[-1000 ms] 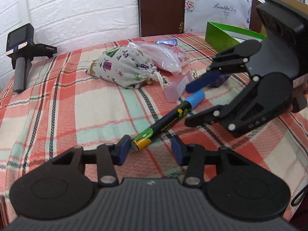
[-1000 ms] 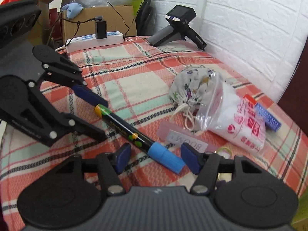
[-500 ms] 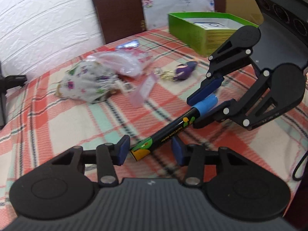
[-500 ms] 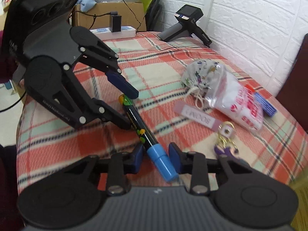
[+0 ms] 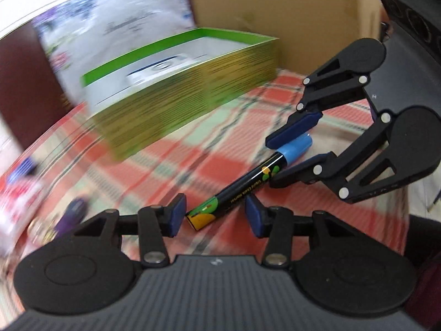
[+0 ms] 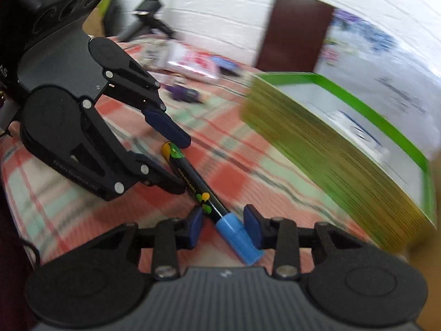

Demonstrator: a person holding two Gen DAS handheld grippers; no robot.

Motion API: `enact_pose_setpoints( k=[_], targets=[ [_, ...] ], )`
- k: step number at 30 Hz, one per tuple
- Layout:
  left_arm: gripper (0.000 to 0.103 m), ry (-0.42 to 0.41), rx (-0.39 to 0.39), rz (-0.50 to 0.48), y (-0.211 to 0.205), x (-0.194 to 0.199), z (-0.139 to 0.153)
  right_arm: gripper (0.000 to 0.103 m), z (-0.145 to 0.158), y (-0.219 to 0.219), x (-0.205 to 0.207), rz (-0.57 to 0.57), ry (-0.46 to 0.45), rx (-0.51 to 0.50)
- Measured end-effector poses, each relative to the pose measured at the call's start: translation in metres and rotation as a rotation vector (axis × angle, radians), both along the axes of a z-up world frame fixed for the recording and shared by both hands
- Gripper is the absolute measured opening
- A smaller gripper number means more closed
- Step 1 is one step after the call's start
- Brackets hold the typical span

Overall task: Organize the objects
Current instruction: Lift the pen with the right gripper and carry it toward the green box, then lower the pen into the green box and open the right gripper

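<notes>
The right tongs (image 6: pixel 223 226) are clamped on the marker (image 6: pixel 205 200) at its blue cap, above the plaid bed (image 6: pixel 248 154). The left tongs (image 5: pixel 213 212) stand apart around its tail. The green box (image 6: pixel 358 127) lies near; nothing looks sorted yet, and a pouch and keyring remain.

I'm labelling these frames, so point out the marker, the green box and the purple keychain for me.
marker (image 5: pixel 242 190): left wrist view, on the black printed barrel.
green box (image 6: pixel 325 143): right wrist view, on its striped side wall.
purple keychain (image 6: pixel 183 93): right wrist view, on its blurred purple body.
</notes>
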State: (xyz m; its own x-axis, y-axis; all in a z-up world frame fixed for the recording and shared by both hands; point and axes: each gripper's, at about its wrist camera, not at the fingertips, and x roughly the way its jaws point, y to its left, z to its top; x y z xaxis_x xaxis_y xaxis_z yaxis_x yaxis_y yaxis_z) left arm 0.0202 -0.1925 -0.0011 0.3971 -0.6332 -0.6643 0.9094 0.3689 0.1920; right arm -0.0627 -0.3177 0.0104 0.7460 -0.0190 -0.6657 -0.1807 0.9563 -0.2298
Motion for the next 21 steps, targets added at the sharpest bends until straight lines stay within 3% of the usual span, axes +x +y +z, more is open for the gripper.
enact_pose_setpoints(
  k=[7,14,15,16,18,21],
  targets=[
    [0.047,-0.108,-0.013,-0.023,-0.025,0.006,0.032,0.033,0.009,-0.009,-0.004,-0.059,-0.128,-0.136],
    [0.047,-0.213,-0.075,0.028,-0.057,0.051,0.077,0.032,0.039,-0.046,0.046,-0.118,-0.263,-0.213],
    [0.04,-0.213,-0.087,0.037,-0.061,0.061,0.08,0.031,0.042,-0.053,0.053,-0.127,-0.271,-0.208],
    [0.029,-0.187,-0.088,0.035,-0.065,0.07,0.084,0.021,0.044,-0.059,0.058,-0.128,-0.28,-0.198],
    [0.029,-0.157,-0.083,0.043,-0.08,0.086,0.082,0.02,0.047,-0.068,0.072,-0.157,-0.288,-0.197],
    [0.031,-0.195,-0.023,0.09,-0.097,0.094,0.07,0.019,0.036,-0.069,0.101,-0.22,-0.272,-0.226]
  ],
)
